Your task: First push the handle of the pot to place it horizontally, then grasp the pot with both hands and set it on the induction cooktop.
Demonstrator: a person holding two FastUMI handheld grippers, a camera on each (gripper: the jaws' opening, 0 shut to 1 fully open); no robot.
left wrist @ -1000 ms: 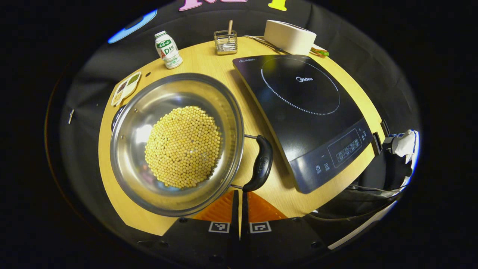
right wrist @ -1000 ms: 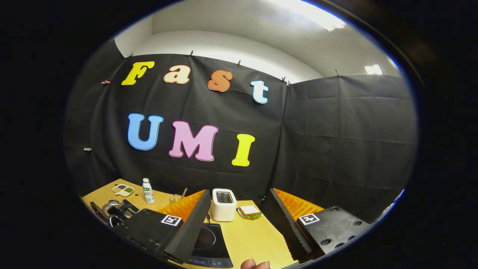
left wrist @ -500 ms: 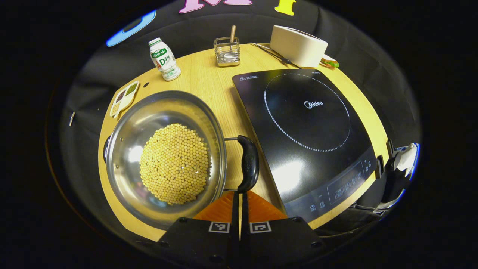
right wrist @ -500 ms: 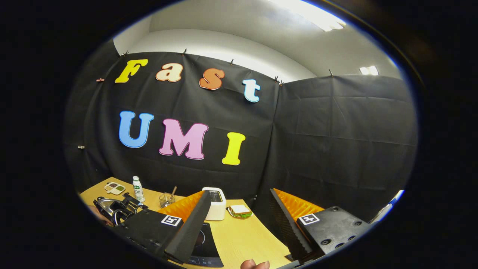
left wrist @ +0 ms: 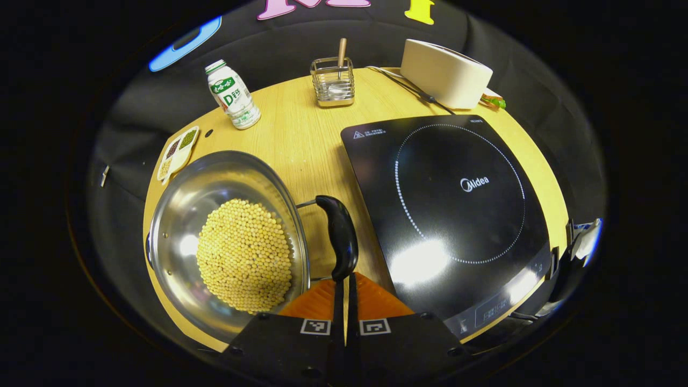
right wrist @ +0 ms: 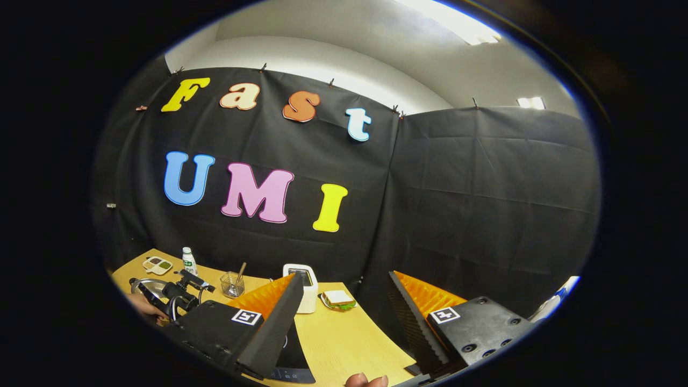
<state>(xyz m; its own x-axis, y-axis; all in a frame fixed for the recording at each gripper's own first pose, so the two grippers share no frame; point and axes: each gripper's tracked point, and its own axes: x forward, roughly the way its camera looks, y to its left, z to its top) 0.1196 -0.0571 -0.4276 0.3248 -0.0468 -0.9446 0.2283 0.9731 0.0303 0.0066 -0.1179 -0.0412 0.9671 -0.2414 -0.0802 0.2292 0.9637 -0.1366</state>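
A steel pot (left wrist: 177,215) filled with yellow beans sits on the wooden table, left of the black induction cooktop (left wrist: 457,215). Its black side handle (left wrist: 338,236) points toward the cooktop, and the opposite handle peeks out at the far left rim. My left gripper (left wrist: 344,278) is shut with nothing between its fingers, and its tips touch the near end of that handle. My right gripper (right wrist: 344,277) is open and raised over the table's right part, facing the booth wall. In the right gripper view the left gripper (right wrist: 180,290) and the hand (right wrist: 141,306) holding it are by the pot (right wrist: 141,284).
A small bottle (left wrist: 232,95), a wire holder (left wrist: 333,81) with a stick, a white toaster (left wrist: 446,72) and a sandwich (right wrist: 337,298) line the table's back. A divided dish (left wrist: 177,153) lies behind the pot. A cable runs from the toaster.
My shut left gripper has pushed the handle's near end, and the pot has turned on the table. The left gripper view has moved toward the cooktop. The right gripper has drifted slightly and stays open.
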